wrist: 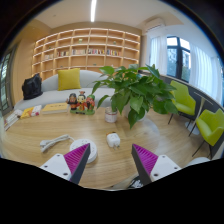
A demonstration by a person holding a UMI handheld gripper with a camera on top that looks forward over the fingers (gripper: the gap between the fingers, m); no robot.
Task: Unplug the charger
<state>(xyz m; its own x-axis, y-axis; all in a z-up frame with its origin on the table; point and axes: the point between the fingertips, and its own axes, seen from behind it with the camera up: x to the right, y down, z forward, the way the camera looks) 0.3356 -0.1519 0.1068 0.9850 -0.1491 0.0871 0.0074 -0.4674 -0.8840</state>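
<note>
Gripper (pixel 110 160) released, nothing between its pink-padded fingers. Charger (pixel 113 141), a small white block on the wooden table (pixel 40 125), sits just ahead at twelve o'clock, with a white cable (pixel 52 143) at ten. Judged light, rigid, smooth-sided: grip the body squarely across its flat faces, not the cord.

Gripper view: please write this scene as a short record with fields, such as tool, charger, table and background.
tool: tool, fingers open, nothing between them
charger: white charger on the table, just ahead of the fingers
cable: white cable lying beyond the left finger
table: round wooden table
plant: potted plant beyond the charger
background: sofa with yellow cushion, bookshelf, green chairs
</note>
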